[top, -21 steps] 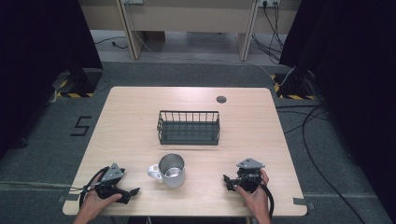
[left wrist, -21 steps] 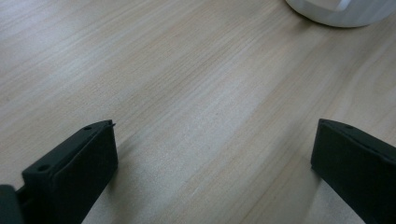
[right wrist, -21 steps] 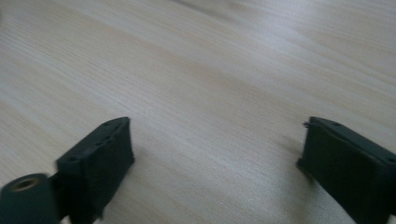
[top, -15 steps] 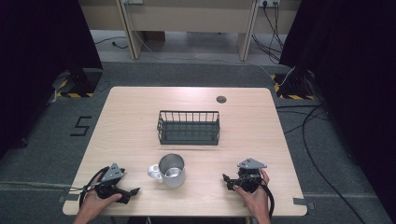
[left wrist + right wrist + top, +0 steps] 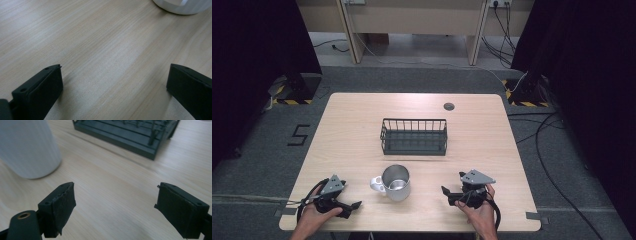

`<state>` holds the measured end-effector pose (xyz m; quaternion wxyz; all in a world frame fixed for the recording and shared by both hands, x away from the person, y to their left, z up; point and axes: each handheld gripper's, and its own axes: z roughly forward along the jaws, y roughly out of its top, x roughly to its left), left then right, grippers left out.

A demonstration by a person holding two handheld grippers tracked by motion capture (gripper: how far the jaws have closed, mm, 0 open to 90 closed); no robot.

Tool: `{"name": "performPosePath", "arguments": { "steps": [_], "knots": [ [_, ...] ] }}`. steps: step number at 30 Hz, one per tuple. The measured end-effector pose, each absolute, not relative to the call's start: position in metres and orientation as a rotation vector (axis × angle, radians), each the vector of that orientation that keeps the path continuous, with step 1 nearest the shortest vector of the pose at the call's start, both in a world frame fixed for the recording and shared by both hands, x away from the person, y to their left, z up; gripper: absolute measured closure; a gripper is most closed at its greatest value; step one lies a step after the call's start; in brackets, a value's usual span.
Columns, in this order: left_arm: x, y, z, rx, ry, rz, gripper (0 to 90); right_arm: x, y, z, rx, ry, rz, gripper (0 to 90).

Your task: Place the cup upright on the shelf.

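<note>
Writing: a "5" marked on the floor [image 5: 300, 135] left of the counter [image 5: 362, 125].
Count: one mug [image 5: 395, 183], one wire basket [image 5: 414, 136], two claws.
Mug: near the counter's front edge, between both claws.
Left claw [image 5: 351, 206]: wide open, empty.
Right claw [image 5: 447, 194]: wide open, empty.

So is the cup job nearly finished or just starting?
Just starting, it looks like. Nothing seems done yet: the cup stands on the table, outside the empty basket. Nothing is in hand: the left gripper and right gripper rest open on either side of the cup. Likely left: grab it and probably put it in the basket.
</note>
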<state>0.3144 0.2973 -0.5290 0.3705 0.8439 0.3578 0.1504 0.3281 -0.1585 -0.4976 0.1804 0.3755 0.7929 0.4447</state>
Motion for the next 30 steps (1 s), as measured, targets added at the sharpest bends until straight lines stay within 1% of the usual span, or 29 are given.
{"name": "performPosePath", "arguments": {
  "steps": [10,30],
  "knots": [
    [0.314,0.297,-0.529,2.165,0.917,0.386,0.0,0.318,-0.132,-0.481,0.873,2.246,1.459,15.3],
    [0.314,0.297,-0.529,2.165,0.917,0.386,0.0,0.319,-0.084,-0.470,0.676,2.285,1.581,15.2]
  ]
}}
